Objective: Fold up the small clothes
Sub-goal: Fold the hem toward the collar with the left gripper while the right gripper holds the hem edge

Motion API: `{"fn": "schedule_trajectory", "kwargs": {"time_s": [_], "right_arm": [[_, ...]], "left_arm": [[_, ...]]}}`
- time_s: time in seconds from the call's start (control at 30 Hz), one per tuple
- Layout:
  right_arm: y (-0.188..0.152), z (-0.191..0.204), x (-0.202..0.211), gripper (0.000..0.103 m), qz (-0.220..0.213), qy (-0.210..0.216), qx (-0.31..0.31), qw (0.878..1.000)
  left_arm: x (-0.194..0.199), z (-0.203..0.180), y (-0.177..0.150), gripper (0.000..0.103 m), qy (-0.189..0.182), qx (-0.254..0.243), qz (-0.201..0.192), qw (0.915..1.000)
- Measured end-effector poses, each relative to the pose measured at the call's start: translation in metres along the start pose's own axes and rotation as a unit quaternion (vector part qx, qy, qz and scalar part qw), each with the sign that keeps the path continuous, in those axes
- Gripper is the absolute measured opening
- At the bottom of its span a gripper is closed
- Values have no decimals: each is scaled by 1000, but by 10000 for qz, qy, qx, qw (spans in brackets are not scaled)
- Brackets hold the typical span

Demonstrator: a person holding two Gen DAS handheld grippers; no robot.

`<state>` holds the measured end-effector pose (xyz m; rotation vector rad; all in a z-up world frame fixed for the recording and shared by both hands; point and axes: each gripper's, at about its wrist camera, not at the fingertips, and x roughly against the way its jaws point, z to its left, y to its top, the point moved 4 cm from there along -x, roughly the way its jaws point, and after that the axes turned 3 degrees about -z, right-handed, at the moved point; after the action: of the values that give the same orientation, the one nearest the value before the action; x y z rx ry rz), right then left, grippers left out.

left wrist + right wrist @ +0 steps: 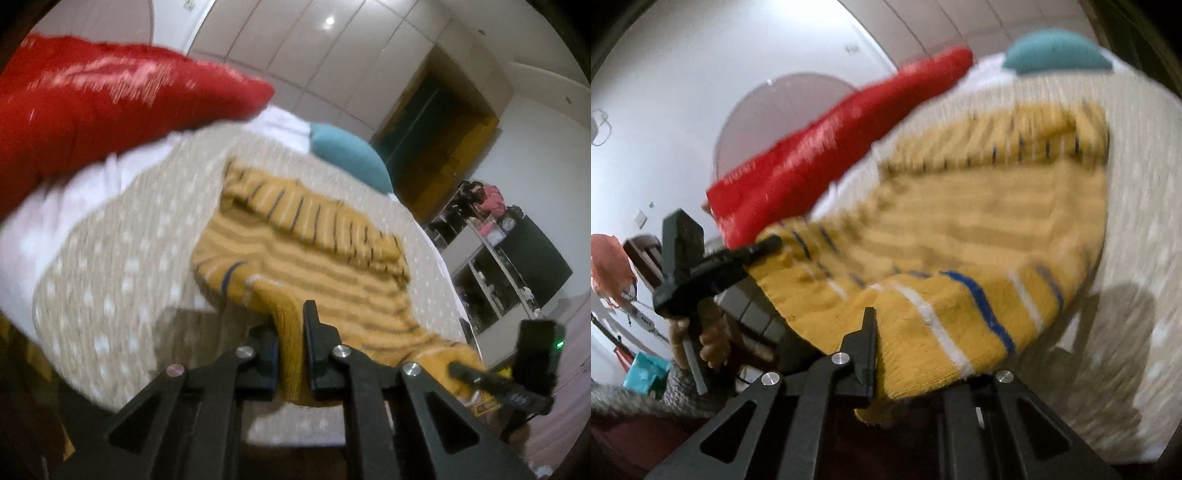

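1. The left gripper [291,343] is clamped on a fold of the mustard-yellow striped knit garment [314,254], which spreads toward 12 o'clock over the beige white-dotted bedcover [122,258].
2. The right gripper [886,354] pinches the same garment's hem [923,332], the cloth fanning toward 1 o'clock.
3. A red cushion [92,99] lies at 10 o'clock.

a home bedroom: bed [110,280], red pillow [92,103], wardrobe doors [295,48], cluttered shelves [491,254]

Sweater [295,254]: lies on bedspread [122,266], near edge clamped in left gripper [291,354] and right gripper [886,354]. Pillow [110,99]: beyond sweater, to its left. Cushion [347,155]: beyond sweater, at the bed's far end.
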<state>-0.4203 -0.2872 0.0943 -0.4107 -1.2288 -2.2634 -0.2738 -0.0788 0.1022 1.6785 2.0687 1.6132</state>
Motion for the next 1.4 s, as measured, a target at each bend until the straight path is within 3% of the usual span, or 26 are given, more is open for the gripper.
{"fn": "schedule_trajectory", "kwargs": {"time_s": [0.3, 0.5, 0.73, 0.97, 1.17, 1.3, 1.4], "right_arm": [[89, -9, -13, 11, -481, -490, 504, 9964], [137, -38, -35, 11, -436, -648, 302, 9965], [174, -65, -65, 11, -370, -887, 279, 9950], [207, -136, -113, 11, -259, -1057, -442, 9931], [218, -195, -149, 11, -104, -949, -1146, 9888], [221, -233, -168, 11, -50, -824, -1669, 9825], [220, -251, -177, 12, -24, -767, -1950, 9778]], "left_arm": [[-56, -26, 83, 10, 154, -290, -218, 9992], [-110, -22, 129, 10, 296, -239, -10, 9993], [-178, -14, 155, 10, 633, -337, 333, 9969], [-255, 3, 171, 10, 918, -161, 755, 9928], [-312, 10, 174, 11, 1032, -133, 1056, 9889], [-339, 18, 179, 15, 899, 125, 1171, 9890], [-353, 28, 179, 26, 743, 462, 1270, 9880]]}}
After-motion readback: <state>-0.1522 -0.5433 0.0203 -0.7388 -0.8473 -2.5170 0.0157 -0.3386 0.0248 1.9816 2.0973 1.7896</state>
